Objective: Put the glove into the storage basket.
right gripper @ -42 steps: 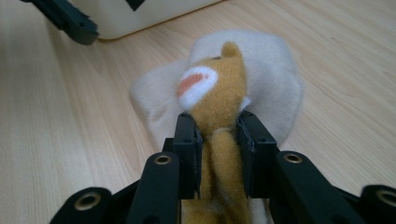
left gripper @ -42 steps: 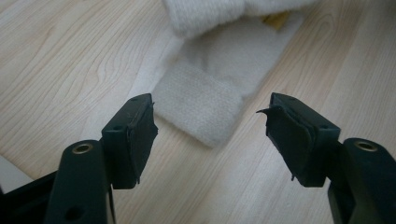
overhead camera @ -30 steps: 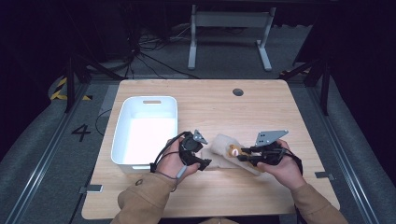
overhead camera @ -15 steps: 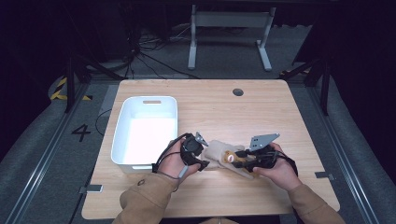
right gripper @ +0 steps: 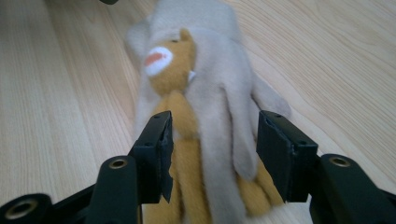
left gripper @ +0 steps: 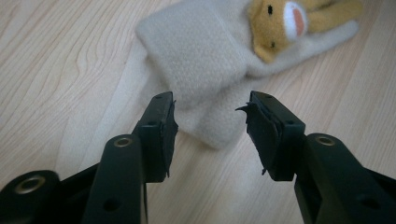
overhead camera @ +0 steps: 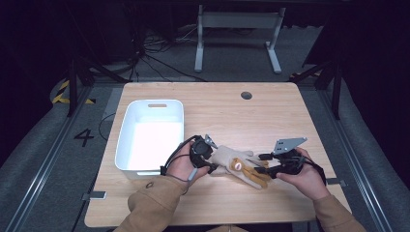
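High view: both tongs, left [overhead camera: 211, 155] and right [overhead camera: 262, 164], stand apart around glove [overhead camera: 227, 157] ends.

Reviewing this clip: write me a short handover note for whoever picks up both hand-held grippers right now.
Left hand-held gripper: jaws have just been closing, pads not yet pressing, astride the cuff end of the beige glove.
Right hand-held gripper: jaws have just been opening, standing apart around the glove's fingers.
The glove, with its bear figure, lies flat on the table, right of the white bin.
Done: nothing in the bin yet.
Left: probably grip the glove and move it, perhaps into the bin.
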{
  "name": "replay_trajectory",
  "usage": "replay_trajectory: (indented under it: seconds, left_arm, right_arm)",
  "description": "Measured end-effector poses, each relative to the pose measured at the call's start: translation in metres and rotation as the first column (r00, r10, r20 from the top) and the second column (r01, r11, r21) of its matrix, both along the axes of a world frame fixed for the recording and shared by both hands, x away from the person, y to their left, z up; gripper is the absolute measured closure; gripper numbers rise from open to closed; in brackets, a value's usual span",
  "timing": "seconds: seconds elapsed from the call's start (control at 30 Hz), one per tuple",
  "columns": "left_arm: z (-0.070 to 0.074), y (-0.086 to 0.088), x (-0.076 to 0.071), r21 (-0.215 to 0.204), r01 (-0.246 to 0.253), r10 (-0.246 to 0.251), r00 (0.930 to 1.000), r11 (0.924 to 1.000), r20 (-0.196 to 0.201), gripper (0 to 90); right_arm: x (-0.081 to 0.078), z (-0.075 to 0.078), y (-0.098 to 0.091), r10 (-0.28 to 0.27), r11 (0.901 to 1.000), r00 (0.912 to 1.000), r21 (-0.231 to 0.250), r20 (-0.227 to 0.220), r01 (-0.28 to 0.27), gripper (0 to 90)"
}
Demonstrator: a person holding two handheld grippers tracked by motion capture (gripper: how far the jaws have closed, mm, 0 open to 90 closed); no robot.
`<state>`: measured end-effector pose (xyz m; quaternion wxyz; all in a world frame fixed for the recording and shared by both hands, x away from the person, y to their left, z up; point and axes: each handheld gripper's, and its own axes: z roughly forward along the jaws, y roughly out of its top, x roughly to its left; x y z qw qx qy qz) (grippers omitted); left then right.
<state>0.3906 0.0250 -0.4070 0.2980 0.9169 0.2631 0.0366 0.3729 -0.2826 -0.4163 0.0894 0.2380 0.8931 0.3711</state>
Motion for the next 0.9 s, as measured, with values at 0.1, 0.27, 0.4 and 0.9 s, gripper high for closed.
replay_trajectory:
  seconds: [0.1,0.27,0.4,0.9]
  left_arm:
    - [-0.003,0.0,0.002,-0.02,0.001,-0.001,1.0,0.9998,0.002,51.3]
    - [-0.006,-0.002,0.002,-0.011,0.001,-0.001,0.9999,0.9999,-0.015,52.3]
    - [-0.007,-0.001,0.002,-0.008,-0.008,0.008,0.9998,0.9999,-0.017,52.3]
    - [-0.009,-0.002,0.006,-0.004,-0.009,0.009,0.9998,1.0,-0.02,50.3]
  right_arm:
    - [-0.001,0.002,-0.009,-0.023,0.9996,0.9997,-0.018,-0.01,0.023,48.9]
    - [0.0,0.003,-0.017,-0.04,0.9987,0.9984,-0.034,-0.041,0.038,49.0]
    - [-0.001,0.001,-0.021,-0.045,0.9973,0.9972,-0.06,-0.059,0.042,48.9]
    - [-0.006,-0.01,-0.017,-0.002,0.9837,0.9882,-0.178,-0.153,-0.025,46.7]
